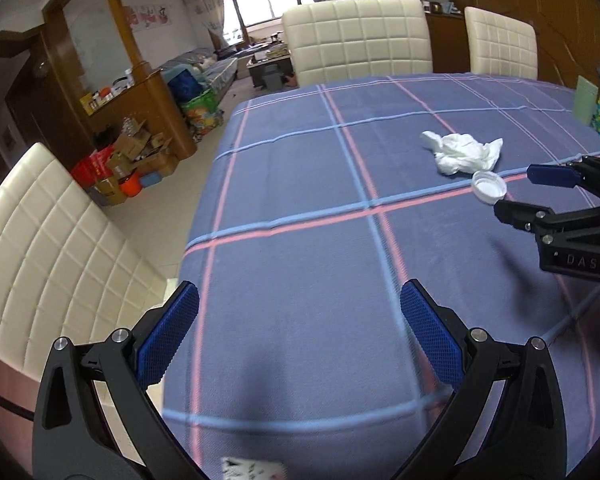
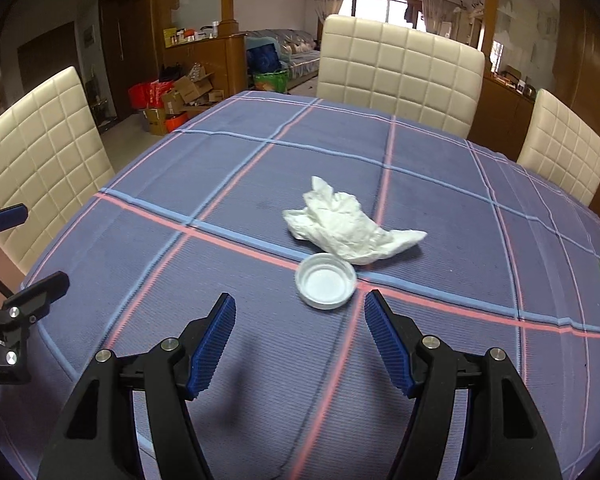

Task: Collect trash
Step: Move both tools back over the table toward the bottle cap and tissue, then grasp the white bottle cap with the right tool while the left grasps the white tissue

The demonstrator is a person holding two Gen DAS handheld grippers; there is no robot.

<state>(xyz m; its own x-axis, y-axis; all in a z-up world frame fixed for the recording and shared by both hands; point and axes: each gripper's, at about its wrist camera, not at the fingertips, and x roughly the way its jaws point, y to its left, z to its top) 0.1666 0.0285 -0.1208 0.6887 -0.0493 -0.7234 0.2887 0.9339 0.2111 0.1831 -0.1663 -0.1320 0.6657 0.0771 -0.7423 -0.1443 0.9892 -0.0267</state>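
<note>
A crumpled white tissue (image 2: 350, 222) lies on the blue plaid tablecloth (image 2: 260, 184), with a white bottle cap (image 2: 326, 286), open side up, touching its near edge. My right gripper (image 2: 300, 312) is open and empty, just short of the cap. In the left wrist view the tissue (image 1: 462, 152) and cap (image 1: 489, 187) lie at the right, and the right gripper (image 1: 518, 190) reaches in beside the cap. My left gripper (image 1: 300, 300) is open and empty, above bare cloth near the table's left edge.
Cream padded chairs (image 2: 400, 72) stand around the table, one on the left (image 1: 48, 248). A green and patterned object (image 1: 598, 112) sits at the table's right edge. A printed scrap (image 1: 252, 470) lies at the near edge. Boxes (image 1: 132, 160) clutter the floor.
</note>
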